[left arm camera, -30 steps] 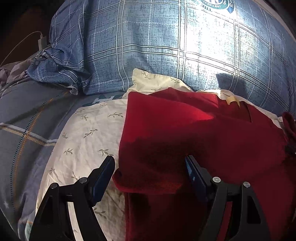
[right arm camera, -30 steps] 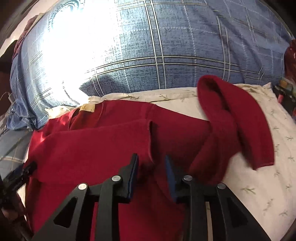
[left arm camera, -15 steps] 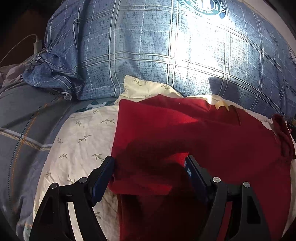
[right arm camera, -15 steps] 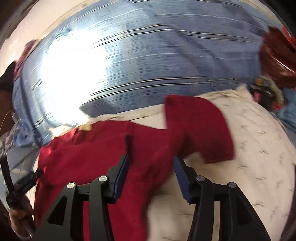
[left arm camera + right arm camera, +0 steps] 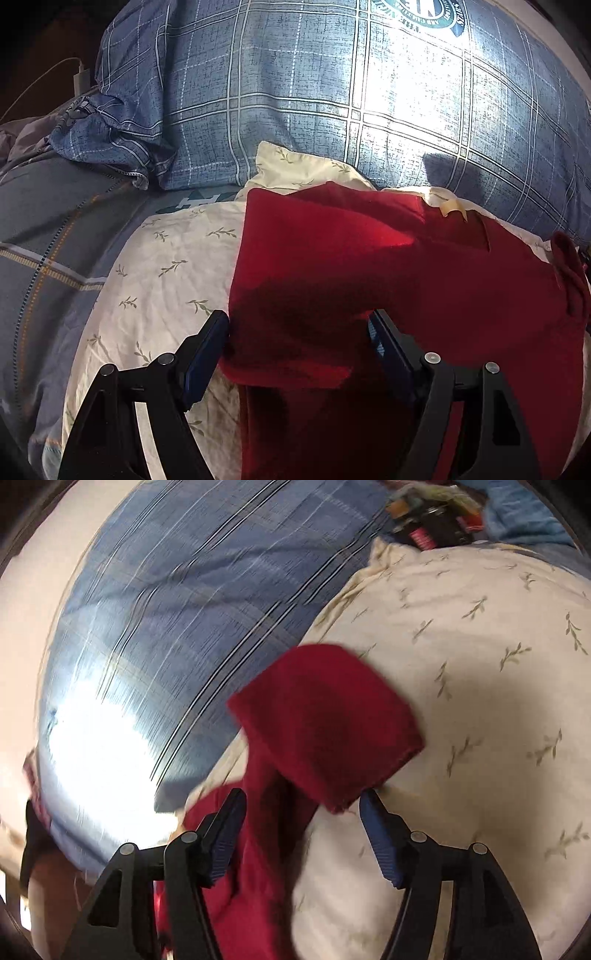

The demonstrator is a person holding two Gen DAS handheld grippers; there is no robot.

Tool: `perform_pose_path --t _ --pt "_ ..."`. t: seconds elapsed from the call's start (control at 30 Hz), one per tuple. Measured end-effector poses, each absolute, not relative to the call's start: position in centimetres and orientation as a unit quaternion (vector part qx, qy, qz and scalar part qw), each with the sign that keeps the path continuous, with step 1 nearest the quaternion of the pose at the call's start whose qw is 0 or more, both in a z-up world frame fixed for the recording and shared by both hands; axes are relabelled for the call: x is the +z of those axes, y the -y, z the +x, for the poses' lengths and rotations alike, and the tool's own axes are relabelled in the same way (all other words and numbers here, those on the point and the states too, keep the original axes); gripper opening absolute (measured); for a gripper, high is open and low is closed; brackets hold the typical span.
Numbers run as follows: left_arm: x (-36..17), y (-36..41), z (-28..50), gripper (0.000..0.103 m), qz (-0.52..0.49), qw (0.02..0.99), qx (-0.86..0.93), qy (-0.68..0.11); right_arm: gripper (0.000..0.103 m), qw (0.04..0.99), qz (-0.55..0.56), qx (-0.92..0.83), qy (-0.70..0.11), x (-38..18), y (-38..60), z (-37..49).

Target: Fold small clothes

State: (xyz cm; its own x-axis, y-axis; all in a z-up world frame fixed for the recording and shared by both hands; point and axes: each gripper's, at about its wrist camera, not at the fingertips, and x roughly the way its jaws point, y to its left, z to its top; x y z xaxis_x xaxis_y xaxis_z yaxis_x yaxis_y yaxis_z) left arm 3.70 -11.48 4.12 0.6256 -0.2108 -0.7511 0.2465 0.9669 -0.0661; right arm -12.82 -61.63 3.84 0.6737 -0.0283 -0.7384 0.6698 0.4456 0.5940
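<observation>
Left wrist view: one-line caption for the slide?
Open left claw straddles the folded edge of a red top on a leaf-print pillow.

The left hand-held gripper [image 5: 298,343] had matte black triangular cut-out arms, silver round screws, and blue ribbed pads [image 5: 202,360]. The right hand-held gripper [image 5: 302,827] looked identical: black frame, silver screws, blue pads [image 5: 380,843].

Hard glare whitens the blue plaid pillow [image 5: 406,92]; right wrist view motion-blurred, fisheye edges dark.
</observation>
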Motion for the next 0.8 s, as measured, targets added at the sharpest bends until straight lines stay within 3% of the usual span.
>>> perform_pose_path --t 0.03,0.1,0.17,0.23,0.8 --pt "4.1 11.5 3.7 0.077 0.021 0.901 -0.127 -0.414 0.066 0.776 0.483 -0.235 -0.331 3.4 62.0 -12.7" --pt "4.1 11.4 3.8 0.077 0.020 0.901 -0.127 -0.414 0.057 0.773 0.497 -0.242 -0.312 2.4 62.9 -12.7" --pt "4.2 11.4 3.8 0.077 0.020 0.902 -0.127 -0.412 0.024 0.776 0.479 -0.254 -0.322 2.5 63.4 -12.2" --pt "4.3 11.3 3.7 0.077 0.021 0.904 -0.125 -0.409 0.014 0.782 0.468 -0.258 -0.322 2.7 64.2 -12.0" --pt "6.5 9.2 2.5 0.077 0.001 0.917 -0.114 -0.383 0.008 0.910 0.318 -0.125 -0.235 21.6 61.0 -10.4"
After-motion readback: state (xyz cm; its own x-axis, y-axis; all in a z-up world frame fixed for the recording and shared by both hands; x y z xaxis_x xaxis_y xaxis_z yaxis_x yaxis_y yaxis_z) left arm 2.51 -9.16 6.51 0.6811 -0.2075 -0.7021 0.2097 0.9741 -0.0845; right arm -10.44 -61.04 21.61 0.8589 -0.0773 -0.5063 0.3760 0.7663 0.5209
